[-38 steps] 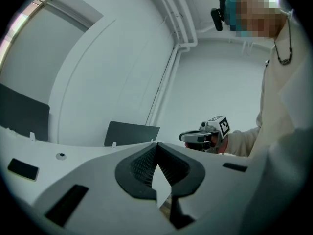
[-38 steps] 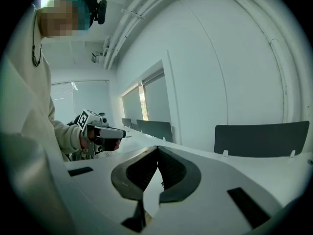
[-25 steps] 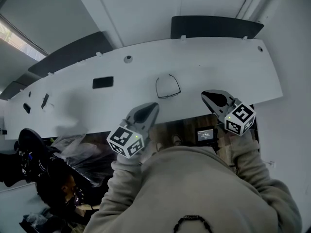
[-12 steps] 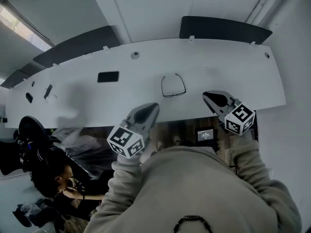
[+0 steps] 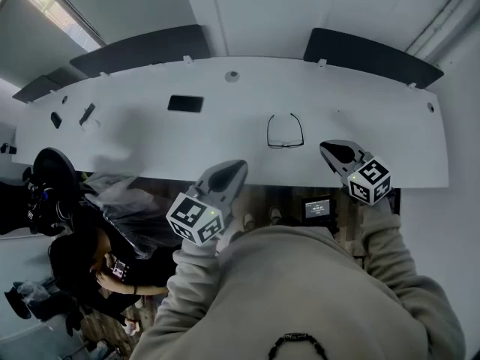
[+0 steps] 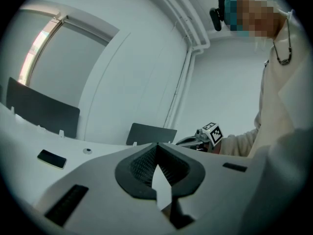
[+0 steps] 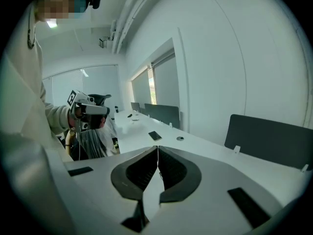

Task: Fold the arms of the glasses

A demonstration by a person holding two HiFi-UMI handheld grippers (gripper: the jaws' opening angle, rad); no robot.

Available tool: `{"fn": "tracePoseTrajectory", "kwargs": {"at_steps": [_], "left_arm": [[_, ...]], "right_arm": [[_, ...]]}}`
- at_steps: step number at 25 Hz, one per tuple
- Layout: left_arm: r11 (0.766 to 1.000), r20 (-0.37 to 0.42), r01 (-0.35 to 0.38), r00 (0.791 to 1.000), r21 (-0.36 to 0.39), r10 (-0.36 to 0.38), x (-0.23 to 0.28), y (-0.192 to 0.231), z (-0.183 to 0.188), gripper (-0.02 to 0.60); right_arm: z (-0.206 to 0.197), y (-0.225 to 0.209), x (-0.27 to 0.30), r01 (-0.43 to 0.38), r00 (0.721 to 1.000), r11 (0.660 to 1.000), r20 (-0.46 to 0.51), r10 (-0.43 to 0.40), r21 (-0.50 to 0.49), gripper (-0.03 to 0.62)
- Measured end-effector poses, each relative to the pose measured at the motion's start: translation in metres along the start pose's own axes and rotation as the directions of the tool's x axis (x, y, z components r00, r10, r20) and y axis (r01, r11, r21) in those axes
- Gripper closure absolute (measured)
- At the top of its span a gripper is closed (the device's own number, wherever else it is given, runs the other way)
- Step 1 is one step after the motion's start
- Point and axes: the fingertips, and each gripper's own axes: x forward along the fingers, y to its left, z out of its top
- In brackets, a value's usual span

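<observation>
Desk (image 5: 135, 137), white and long, seen from above. At left, a dark phone (image 5: 185, 103) lies out of the way. My left tongs (image 5: 225, 175) hover at the desk's front edge, jaws shut and empty. The glasses (image 5: 286, 131) lie between both tongs, further out, arms unfolded, untouched. My right tongs (image 5: 338, 153), also shut and empty, hang near them, likely poised to fold an arm.

Black glasses (image 5: 285, 132), white table (image 5: 150, 145) — black-and-white patterned marker cubes (image 5: 196, 217).
</observation>
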Motion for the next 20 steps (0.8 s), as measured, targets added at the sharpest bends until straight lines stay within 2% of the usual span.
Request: {"fn": "tracePoseTrajectory", "kwargs": {"at_steps": [11, 15, 20], "left_arm": [[0.984, 0.017, -0.172, 0.985, -0.048, 0.173, -0.052, 0.024, -0.007, 0.577], [0.974, 0.022, -0.220, 0.975, -0.064, 0.221, -0.069, 0.033, -0.007, 0.577], [0.959, 0.022, -0.272, 0.961, -0.082, 0.275, -0.087, 0.041, -0.014, 0.577]], "right_arm": [[-0.024, -0.008, 0.057, -0.107, 0.987, 0.992, -0.127, 0.098, -0.064, 0.572], [-0.038, -0.012, 0.075, -0.136, 0.972, 0.983, -0.210, 0.107, -0.126, 0.572], [-0.052, -0.016, 0.095, -0.180, 0.955, 0.975, -0.261, 0.142, -0.130, 0.572]]}}
